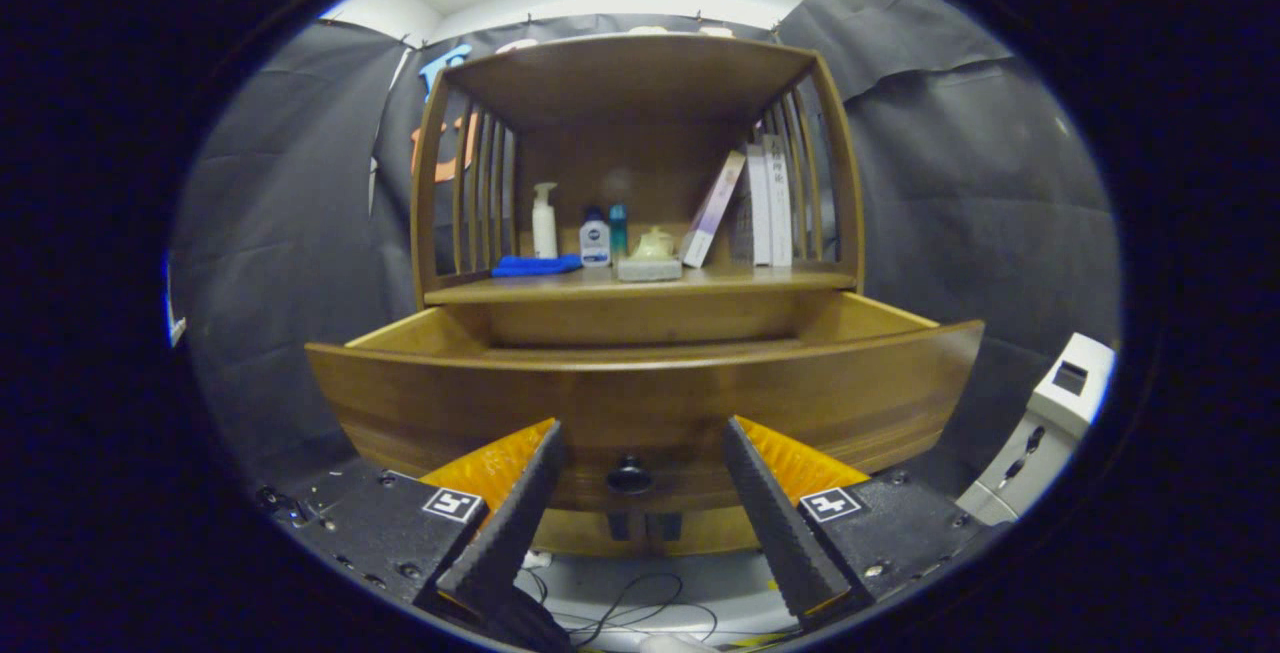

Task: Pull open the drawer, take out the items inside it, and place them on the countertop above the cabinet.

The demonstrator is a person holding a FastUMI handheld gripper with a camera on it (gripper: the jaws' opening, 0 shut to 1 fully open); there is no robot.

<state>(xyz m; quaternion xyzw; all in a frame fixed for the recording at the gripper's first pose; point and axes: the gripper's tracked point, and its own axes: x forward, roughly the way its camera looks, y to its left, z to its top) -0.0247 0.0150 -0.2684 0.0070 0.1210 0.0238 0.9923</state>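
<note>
In the gripper view, a wooden cabinet (640,233) is seen straight ahead, and its drawer (645,398) is pulled out toward the camera. The gripper (640,453) is held with its fingers (520,508) spread wide, and nothing is gripped between them. The drawer's round dark knob (630,475) lies in the gap between the fingertips, untouched by either. The inside of the drawer is hidden behind its front panel, so its contents cannot be told. Above the drawer, on the countertop (720,283), a folded blue cloth (535,265), a white spray bottle (544,220), a small white bottle (595,239), a teal bottle (618,230) and a pale block (649,269) with a small pale object on it are set in a row. To the right of these, several books (762,203) are stood, one leaning. Below the drawer, cables (640,608) are spread on the floor.
</note>
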